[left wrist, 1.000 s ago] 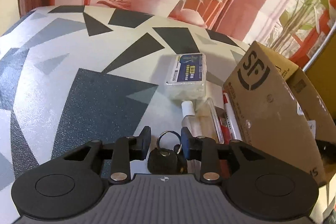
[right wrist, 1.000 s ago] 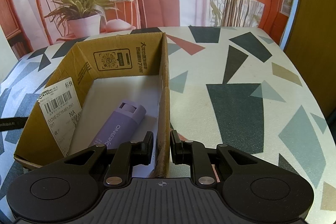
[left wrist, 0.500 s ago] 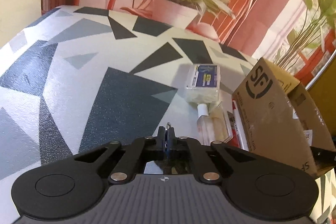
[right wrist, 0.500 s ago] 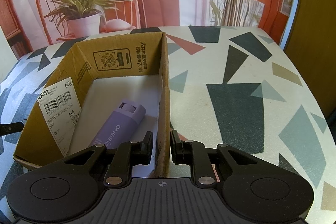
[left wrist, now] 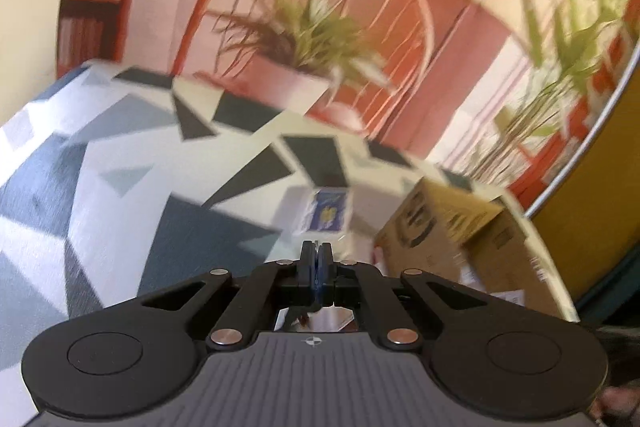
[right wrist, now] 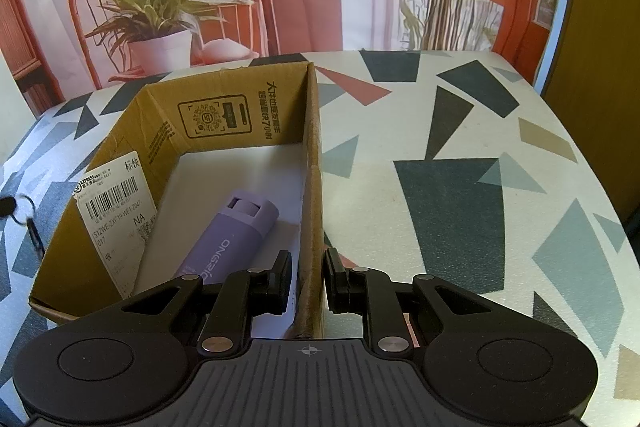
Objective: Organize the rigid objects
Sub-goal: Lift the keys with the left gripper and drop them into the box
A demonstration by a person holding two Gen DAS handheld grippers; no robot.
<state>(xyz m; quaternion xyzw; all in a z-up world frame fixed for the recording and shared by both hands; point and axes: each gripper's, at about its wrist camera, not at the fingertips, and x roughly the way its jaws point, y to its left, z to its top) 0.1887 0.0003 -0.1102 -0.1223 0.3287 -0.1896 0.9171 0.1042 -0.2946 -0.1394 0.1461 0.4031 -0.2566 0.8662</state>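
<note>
Patterned table [right wrist: 460,155]; brown cardboard box [right wrist: 224,115], purple tube [right wrist: 232,235] inside.

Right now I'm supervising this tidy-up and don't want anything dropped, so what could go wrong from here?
1. The left gripper pinches only the thin key ring, so the keys dangle outside the cardboard box and could slip or swing into its wall.
2. The right gripper clamps the box's right wall; a tug could shift the box and roll the purple bottle inside.
3. The left view is blurred, so aiming may be poor.
</note>
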